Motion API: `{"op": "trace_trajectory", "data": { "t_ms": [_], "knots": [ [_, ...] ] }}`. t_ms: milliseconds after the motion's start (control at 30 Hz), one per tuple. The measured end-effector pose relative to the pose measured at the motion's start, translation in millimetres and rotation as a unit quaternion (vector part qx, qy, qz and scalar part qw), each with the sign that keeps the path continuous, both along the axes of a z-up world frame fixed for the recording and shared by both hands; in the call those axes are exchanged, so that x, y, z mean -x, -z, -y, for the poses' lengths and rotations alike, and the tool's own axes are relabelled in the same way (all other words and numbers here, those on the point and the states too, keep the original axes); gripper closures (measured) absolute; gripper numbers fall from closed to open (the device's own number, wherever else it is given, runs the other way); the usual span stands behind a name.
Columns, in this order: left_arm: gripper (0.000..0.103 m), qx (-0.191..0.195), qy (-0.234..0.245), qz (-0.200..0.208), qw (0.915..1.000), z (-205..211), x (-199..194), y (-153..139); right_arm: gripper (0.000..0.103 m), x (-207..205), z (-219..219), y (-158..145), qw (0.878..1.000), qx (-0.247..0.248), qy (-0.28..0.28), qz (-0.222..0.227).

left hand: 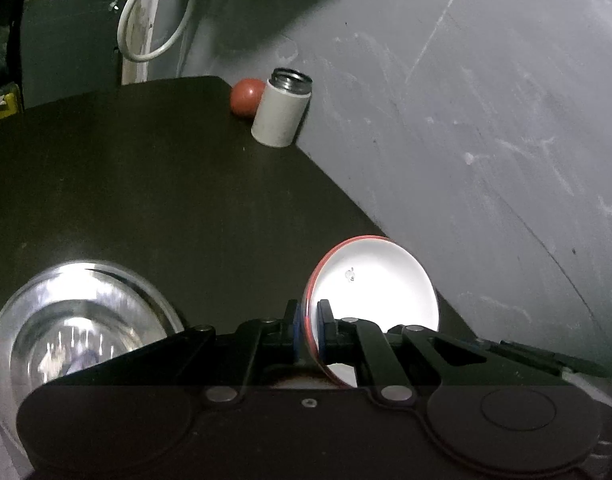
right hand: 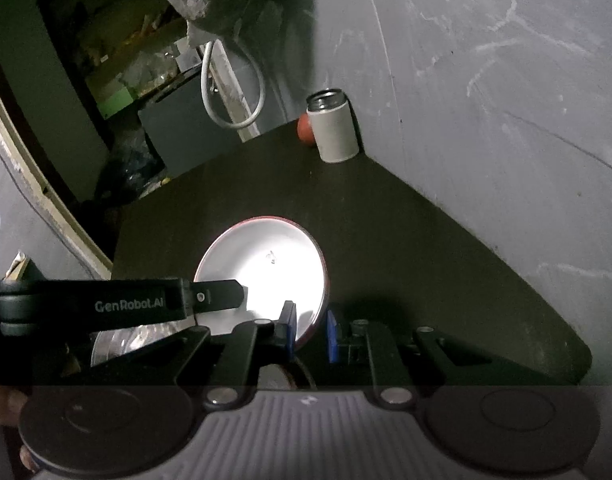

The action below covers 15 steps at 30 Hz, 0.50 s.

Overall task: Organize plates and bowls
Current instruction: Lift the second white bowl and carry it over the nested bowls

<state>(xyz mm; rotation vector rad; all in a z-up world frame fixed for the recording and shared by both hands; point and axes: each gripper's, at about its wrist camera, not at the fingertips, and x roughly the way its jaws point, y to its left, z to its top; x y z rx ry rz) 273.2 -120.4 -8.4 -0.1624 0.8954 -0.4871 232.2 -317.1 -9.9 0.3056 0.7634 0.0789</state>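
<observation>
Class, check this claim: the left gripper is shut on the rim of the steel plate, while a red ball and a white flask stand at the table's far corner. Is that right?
Not quite. The left gripper is shut on the rim of the white bowl, not the steel plate, which lies untouched beside it, as the left wrist view shows. The red ball and white flask do stand at the far corner.

The left gripper (left hand: 309,330) pinches the red rim of a white bowl (left hand: 380,280), which is tilted over the dark table (left hand: 154,184). A shiny steel plate (left hand: 66,320) lies to its left. Far off by the grey wall (left hand: 486,100) stand a white flask (left hand: 282,108) and a red ball (left hand: 246,97), touching
</observation>
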Motion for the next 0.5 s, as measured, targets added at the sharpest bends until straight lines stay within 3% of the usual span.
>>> {"op": "trace_trajectory", "data": {
  "t_ms": [500],
  "knots": [
    [0.095,-0.006,-0.007,-0.019,0.9998,-23.9,37.9,8.8,0.086,28.1,-25.4,0.2,0.999,0.016,-0.041,-0.027]
  ]
}}
